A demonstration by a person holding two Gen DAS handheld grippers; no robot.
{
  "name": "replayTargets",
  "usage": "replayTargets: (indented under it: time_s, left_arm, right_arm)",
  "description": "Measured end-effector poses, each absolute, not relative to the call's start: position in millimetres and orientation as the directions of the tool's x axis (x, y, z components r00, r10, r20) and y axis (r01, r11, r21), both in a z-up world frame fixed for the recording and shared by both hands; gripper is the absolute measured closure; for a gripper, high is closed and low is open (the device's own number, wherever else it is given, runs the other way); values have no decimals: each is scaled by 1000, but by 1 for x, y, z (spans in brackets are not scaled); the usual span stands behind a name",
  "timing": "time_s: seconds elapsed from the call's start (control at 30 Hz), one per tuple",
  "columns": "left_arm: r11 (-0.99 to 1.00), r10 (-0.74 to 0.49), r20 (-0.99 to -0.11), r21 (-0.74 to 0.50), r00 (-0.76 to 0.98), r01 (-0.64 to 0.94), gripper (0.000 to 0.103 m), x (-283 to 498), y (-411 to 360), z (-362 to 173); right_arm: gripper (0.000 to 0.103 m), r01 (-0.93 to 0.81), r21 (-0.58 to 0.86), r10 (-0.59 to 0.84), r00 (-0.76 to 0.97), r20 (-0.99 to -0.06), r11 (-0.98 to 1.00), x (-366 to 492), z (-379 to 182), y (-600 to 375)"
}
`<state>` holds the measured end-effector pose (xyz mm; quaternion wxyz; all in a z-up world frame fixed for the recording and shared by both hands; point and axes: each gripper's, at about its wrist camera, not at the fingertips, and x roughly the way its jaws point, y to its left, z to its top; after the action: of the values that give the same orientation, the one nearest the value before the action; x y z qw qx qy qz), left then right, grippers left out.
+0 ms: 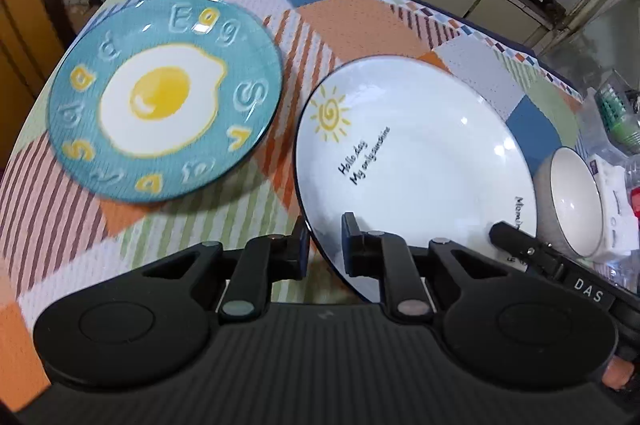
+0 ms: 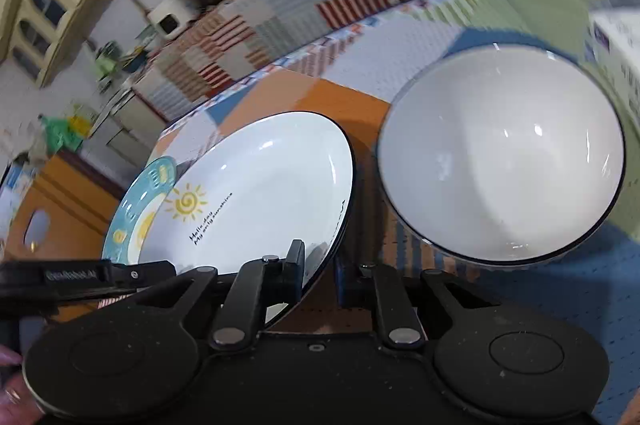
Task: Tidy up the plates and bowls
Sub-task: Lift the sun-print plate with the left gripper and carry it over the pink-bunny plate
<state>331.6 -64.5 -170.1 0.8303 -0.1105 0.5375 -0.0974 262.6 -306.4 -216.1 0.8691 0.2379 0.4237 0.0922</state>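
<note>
I have both grippers on the white plate point(image 1: 416, 161), one at each side of its near rim. The left gripper point(image 1: 325, 245) has its jaws drawn narrow and clamped on the rim's left part; the right gripper point(image 2: 320, 265) is pinched just as tight on the rim's right part. The plate looks tilted, near edge raised, so I judge the step in hand is lifting it, most likely to stack it on the egg plate point(image 1: 164, 97).

The white plate sits toward the near right of the desk point(image 1: 360, 25), the egg plate beside it toward the left edge, the bowl point(image 2: 500, 157) just to its right. Being round, it has no long axis; its face points up and away from me, sun print toward the far left.

Next I need both hands rising evenly, then carrying left, keeping the plate clear of the bowl.
</note>
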Motion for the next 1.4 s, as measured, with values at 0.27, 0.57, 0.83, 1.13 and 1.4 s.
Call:
replayTargets:
  time_s: [0.27, 0.57, 0.83, 1.13, 1.4]
  left_arm:
    - [944, -317, -856, -325, 408, 51, 86, 290, -46, -137]
    - [940, -340, -834, -318, 434, 124, 86, 228, -40, -92]
    - [936, -353, -831, -311, 430, 168, 84, 180, -34, -69]
    - [935, -344, -845, -272, 409, 226, 84, 143, -37, -63]
    - [933, -342, -876, -274, 340, 232, 82, 141, -43, -97]
  right_arm:
    - [82, -71, 459, 396, 633, -666, 886, 241, -167, -294]
    - [82, -140, 451, 426, 647, -632, 881, 188, -128, -293]
    - [80, -172, 455, 443, 668, -598, 874, 139, -105, -291]
    - [80, -185, 447, 448, 661, -603, 875, 97, -103, -289]
    - [79, -175, 451, 450, 635, -628, 875, 86, -129, -291]
